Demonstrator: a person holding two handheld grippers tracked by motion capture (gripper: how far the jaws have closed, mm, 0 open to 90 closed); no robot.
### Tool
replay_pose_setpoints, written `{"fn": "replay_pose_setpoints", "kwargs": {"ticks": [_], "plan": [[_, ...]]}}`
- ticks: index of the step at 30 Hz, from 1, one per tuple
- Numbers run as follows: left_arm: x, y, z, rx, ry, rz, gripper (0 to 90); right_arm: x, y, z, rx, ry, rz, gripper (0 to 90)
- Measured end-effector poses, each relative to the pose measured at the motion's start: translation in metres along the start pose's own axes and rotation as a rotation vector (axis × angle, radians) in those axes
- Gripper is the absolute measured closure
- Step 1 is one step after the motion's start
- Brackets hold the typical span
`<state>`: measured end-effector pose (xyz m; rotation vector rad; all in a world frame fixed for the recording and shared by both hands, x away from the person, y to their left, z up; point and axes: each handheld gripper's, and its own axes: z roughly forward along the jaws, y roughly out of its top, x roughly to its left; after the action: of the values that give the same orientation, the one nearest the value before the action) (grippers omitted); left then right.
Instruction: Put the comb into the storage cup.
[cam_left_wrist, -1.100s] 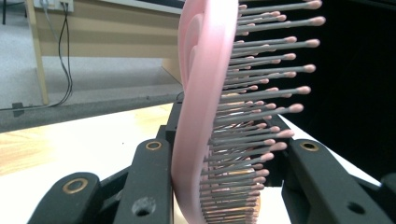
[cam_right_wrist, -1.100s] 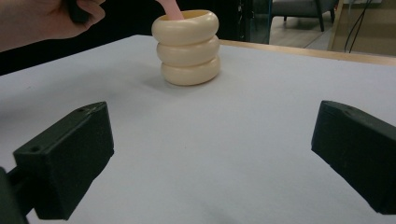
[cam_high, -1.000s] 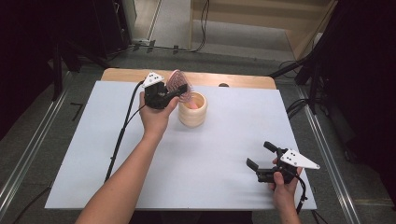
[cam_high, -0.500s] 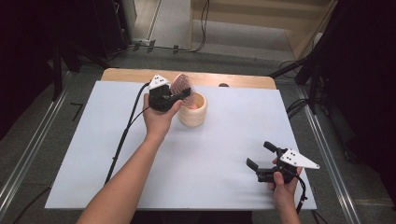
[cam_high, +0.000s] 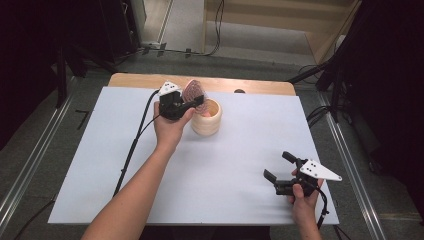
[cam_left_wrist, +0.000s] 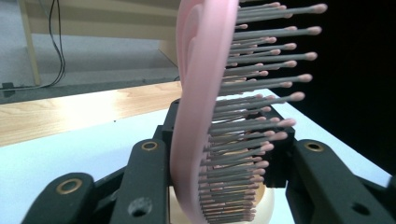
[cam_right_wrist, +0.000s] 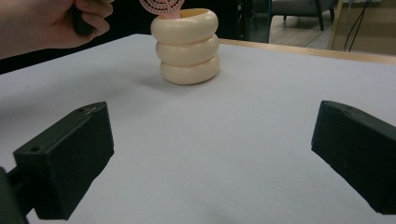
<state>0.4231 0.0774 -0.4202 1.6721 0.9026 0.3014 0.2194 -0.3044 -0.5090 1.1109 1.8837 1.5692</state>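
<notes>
A white-topped wooden table (cam_high: 240, 85) stands on grey floor (cam_high: 45, 145), beside dark surroundings.

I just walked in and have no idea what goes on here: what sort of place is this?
Probably a lab or recording studio, not a home. A person works hand-held grippers, the left gripper and the right gripper, trailing cables over a bare white table, with dark stands and floor wiring around it.

Wooden table (cam_high: 150, 80) with white sheet (cam_high: 230, 170) covering most of it. Cream ribbed cup (cam_high: 206, 117) stands on sheet, far-centre
</notes>
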Motion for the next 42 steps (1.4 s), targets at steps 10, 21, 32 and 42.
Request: {"fn": "replay_pose_setpoints", "kwargs": {"ticks": [10, 21, 32, 42], "plan": [[0.006, 0.002, -0.01, -0.015, -0.007, -0.011, 19.7, 0.0, 0.0, 0.0, -0.002, -0.001, 0.0, 0.0], [0.005, 0.004, -0.026, -0.049, -0.062, 0.031, 0.0, 0.0, 0.0, 0.0, -0.002, -0.001, -0.001, 0.0], [-0.002, 0.0, -0.039, -0.06, -0.077, 0.083, 0.0, 0.0, 0.0, 0.0, -0.003, -0.002, -0.003, 0.0], [-0.002, -0.005, -0.056, -0.063, -0.082, 0.1, 0.0, 0.001, 0.0, 0.0, -0.001, -0.005, -0.005, 0.0]]}}
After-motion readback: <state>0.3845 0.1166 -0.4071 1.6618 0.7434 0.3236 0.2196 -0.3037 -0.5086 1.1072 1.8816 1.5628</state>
